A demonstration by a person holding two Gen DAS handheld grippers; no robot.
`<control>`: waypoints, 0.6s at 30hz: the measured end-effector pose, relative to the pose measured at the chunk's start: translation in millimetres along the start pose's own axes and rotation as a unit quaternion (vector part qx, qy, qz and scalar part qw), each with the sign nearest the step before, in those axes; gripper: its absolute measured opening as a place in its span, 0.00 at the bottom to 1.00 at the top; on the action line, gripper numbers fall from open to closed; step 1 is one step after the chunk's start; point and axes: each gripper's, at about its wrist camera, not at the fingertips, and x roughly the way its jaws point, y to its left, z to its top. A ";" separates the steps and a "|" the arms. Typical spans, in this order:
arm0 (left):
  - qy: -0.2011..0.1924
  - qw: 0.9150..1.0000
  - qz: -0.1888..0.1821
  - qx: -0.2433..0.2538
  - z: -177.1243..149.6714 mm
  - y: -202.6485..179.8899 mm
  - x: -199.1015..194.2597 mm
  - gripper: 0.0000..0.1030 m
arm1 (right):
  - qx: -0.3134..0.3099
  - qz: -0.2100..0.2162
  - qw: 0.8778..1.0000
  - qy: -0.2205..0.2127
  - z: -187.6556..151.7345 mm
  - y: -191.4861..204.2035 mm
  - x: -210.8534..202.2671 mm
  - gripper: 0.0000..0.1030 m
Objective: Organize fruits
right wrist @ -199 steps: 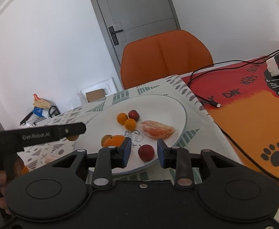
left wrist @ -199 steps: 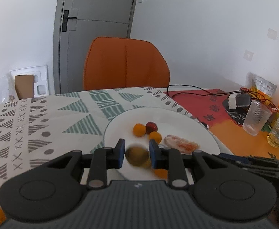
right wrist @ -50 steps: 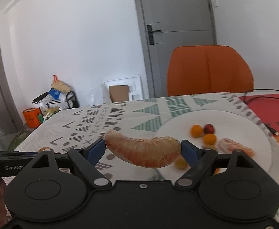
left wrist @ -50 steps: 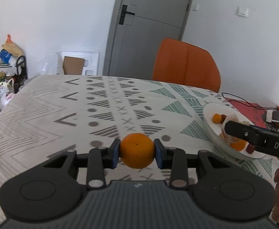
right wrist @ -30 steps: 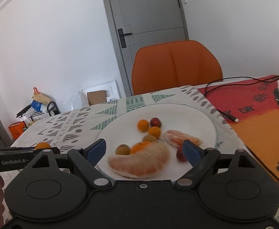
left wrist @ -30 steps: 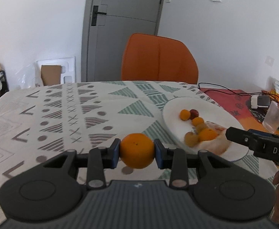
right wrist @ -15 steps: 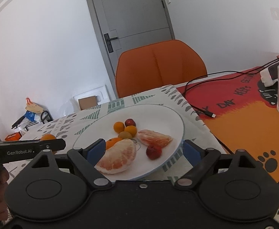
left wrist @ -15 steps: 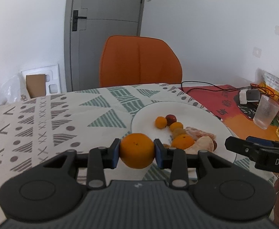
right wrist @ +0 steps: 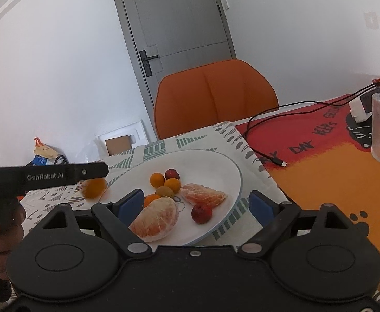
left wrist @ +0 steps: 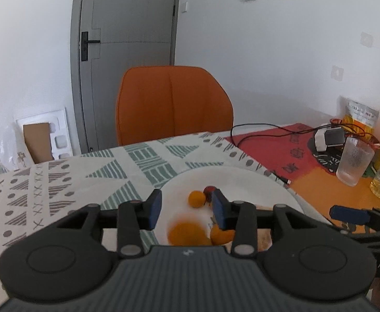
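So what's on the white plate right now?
On the plate: two peeled citrus pieces, two red fruits, several small orange ones. The right gripper hides the plate's near rim.

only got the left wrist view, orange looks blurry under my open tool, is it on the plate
Observer: In the right wrist view the orange is blurred too, by the plate's left rim, just below the left tool. I cannot tell if it is resting.
Operator: whats hidden behind my tool body
Observer: A large peeled citrus segment lies at the plate's near edge, with a red fruit to its right.
Operator: right tool holding anything
Observer: No, the right tool is open and empty.
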 end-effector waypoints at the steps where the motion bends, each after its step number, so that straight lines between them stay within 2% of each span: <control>1: -0.002 1.000 -0.001 -0.003 -0.5 0.7 -2.3 0.43 | 0.001 -0.001 1.000 0.000 -0.3 -0.2 -0.3 0.86; 3: -0.001 1.000 0.001 -0.003 -2.3 2.0 -6.4 0.55 | 0.004 0.000 1.000 0.002 -1.0 -0.1 -0.8 0.86; 4: 0.002 1.000 0.004 -0.001 -3.3 2.9 -8.0 0.57 | 0.005 0.001 1.000 0.002 -1.3 0.6 -0.8 0.86; 10: 0.010 1.000 0.024 -0.007 -9.7 16.0 -24.5 0.64 | 0.001 0.013 1.000 0.001 -0.8 12.7 -4.0 0.89; 14: 0.004 0.999 0.042 -0.015 -13.0 24.8 -40.5 0.77 | -0.007 0.021 1.000 -0.001 0.4 22.5 -9.0 0.92; 18: -0.003 0.998 0.052 -0.024 -15.1 31.8 -55.5 0.80 | -0.016 0.031 0.999 -0.003 1.7 33.1 -17.3 0.94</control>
